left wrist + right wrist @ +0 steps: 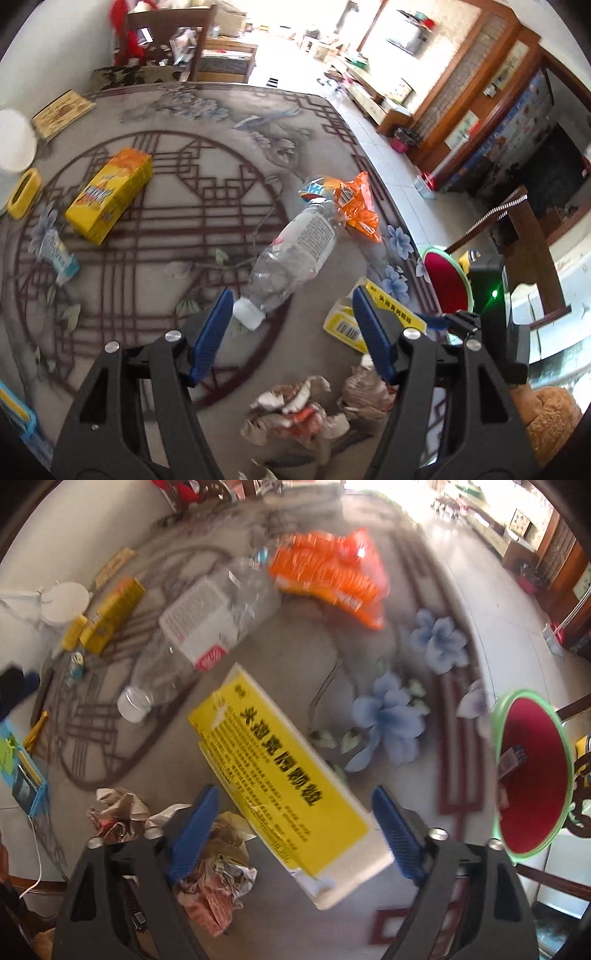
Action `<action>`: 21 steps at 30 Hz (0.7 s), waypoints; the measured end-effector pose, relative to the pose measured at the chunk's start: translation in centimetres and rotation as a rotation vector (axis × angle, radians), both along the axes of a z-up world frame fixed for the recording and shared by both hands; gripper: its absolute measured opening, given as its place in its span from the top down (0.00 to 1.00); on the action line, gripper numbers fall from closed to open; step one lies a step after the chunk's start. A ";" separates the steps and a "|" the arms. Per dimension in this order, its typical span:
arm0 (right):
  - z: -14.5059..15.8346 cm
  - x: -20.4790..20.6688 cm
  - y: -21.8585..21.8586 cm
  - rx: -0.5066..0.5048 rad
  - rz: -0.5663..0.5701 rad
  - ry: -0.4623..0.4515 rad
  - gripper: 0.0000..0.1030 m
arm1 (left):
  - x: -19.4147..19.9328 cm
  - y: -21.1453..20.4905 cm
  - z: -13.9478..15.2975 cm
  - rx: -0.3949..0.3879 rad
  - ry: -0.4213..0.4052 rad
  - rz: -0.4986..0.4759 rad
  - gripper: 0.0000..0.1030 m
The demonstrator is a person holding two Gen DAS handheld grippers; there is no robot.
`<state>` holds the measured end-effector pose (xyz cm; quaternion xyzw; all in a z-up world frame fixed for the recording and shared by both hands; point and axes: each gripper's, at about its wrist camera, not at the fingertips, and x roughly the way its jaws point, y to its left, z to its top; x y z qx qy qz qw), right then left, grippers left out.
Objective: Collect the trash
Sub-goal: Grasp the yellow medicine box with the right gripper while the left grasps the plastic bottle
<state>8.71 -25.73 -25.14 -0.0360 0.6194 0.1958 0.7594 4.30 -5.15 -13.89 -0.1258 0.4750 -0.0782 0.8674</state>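
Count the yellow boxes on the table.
3: a big box far left, a small box beside it, a flat box between the right gripper's fingers. Others may be hidden.

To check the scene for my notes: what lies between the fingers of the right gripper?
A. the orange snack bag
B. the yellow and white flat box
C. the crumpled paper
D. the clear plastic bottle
B: in the right wrist view the yellow and white flat box lies between the right gripper fingers.
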 end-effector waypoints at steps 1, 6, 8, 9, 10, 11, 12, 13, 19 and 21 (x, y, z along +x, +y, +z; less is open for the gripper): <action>0.0 -0.1 -0.1 0.021 -0.012 0.011 0.47 | 0.6 -0.3 -0.3 0.005 0.002 -0.022 0.36; 2.7 -1.1 -1.4 0.072 -0.086 -0.046 0.61 | 4.7 -2.1 -2.9 0.033 0.033 -0.144 0.35; 4.2 -1.5 -2.5 0.093 -0.128 -0.072 0.63 | 6.1 -2.8 -4.2 0.041 0.056 -0.172 0.35; 4.7 -1.8 -2.9 0.100 -0.145 -0.080 0.63 | 6.8 -3.3 -4.8 0.043 0.067 -0.187 0.35; 5.1 -1.9 -3.2 0.105 -0.156 -0.086 0.63 | 7.5 -3.8 -5.5 0.047 0.073 -0.202 0.35; 5.5 -2.1 -3.5 0.115 -0.161 -0.088 0.63 | 8.2 -4.3 -6.1 0.058 0.075 -0.217 0.35; 5.8 -2.4 -3.8 0.119 -0.171 -0.091 0.63 | 8.8 -4.7 -6.6 0.073 0.077 -0.227 0.35; 5.8 -2.4 -3.8 0.120 -0.173 -0.087 0.63 | 9.3 -5.0 -6.9 0.086 0.078 -0.229 0.35; 4.2 -3.2 -3.3 0.070 -0.167 -0.008 0.60 | 11.2 -5.5 -8.5 0.088 0.125 -0.222 0.37; 3.9 -3.4 -3.5 0.072 -0.170 0.004 0.49 | 11.2 -5.4 -8.6 0.089 0.130 -0.220 0.38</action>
